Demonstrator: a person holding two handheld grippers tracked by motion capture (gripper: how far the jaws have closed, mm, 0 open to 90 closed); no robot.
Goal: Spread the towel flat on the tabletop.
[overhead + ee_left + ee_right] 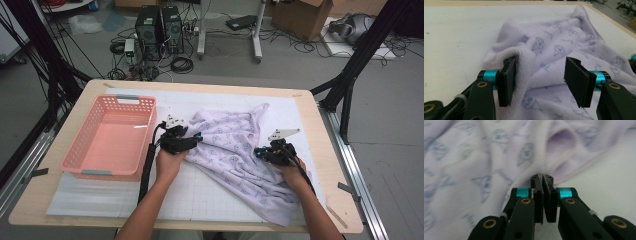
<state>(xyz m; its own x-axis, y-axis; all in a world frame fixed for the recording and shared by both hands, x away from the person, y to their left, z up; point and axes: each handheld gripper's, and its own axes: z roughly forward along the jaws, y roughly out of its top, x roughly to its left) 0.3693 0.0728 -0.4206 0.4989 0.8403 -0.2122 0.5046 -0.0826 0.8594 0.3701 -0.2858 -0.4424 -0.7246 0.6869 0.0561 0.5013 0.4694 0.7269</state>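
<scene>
**Two claws working a lilac printed cloth on the table**

The crumpled cloth (235, 150) lies on the white mat (200, 197), right of the empty pink basket (111, 135). My left gripper (539, 82) stands with jaws apart, a thick rolled hem resting against one pad, ready to bite. My right gripper (544, 195) is pinched together at the cloth's edge, seemingly clamped on the hem, anchoring that side.
</scene>
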